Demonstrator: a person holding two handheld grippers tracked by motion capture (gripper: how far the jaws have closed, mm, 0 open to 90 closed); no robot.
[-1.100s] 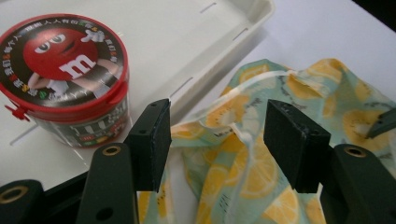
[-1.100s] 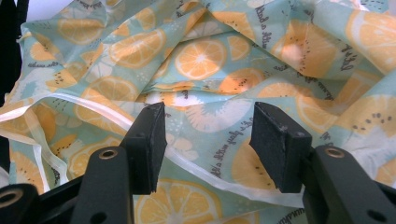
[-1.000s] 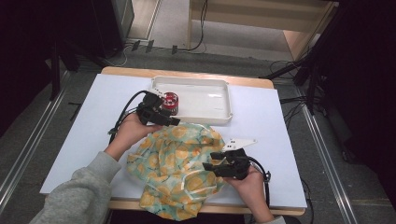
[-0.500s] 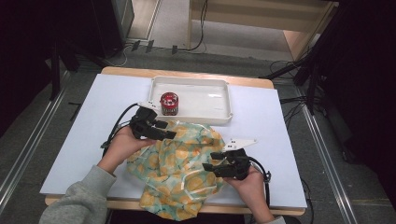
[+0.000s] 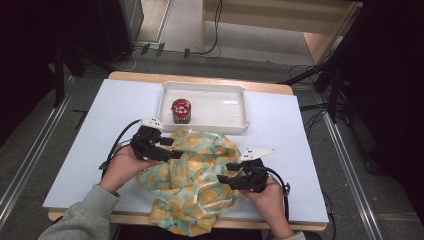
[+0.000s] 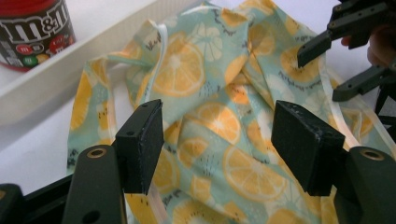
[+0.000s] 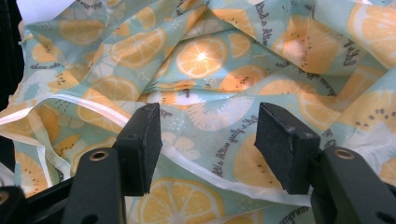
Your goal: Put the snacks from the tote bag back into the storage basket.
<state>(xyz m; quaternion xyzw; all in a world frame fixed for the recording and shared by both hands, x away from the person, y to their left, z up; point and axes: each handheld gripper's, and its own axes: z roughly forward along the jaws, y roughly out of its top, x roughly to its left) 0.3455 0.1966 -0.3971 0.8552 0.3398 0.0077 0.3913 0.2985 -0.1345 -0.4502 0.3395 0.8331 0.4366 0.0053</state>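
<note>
Work in hand: handling a crumpled orange-slice print cloth (image 5: 192,175), probably to spread or fold it. Largest first.

Sits on a white table (image 5: 90,135), sagging over the near edge, between the two claws; bunched in ridges, so likely needing fresh holds at its edges.

Beyond the left claw, a white tray (image 5: 235,107) at the far side of the table, just touching the cloth's far edge; inside it, near its left end, an upright M&M's canister (image 5: 181,111), red-lidded, apart from the cloth and out of the work.

Left gripper (image 6: 217,140): jaws spread, just been widening, hovering above the cloth's left part with fabric below and ahead of the pads, nothing pinched. Probably angled so as to come down on a fold.

Right gripper (image 7: 208,140): jaws spread wide, just been widening too, a pale hem (image 7: 201,170) crossing under the gap, pads clear of it. Seemingly placed to take that hem next.
</note>
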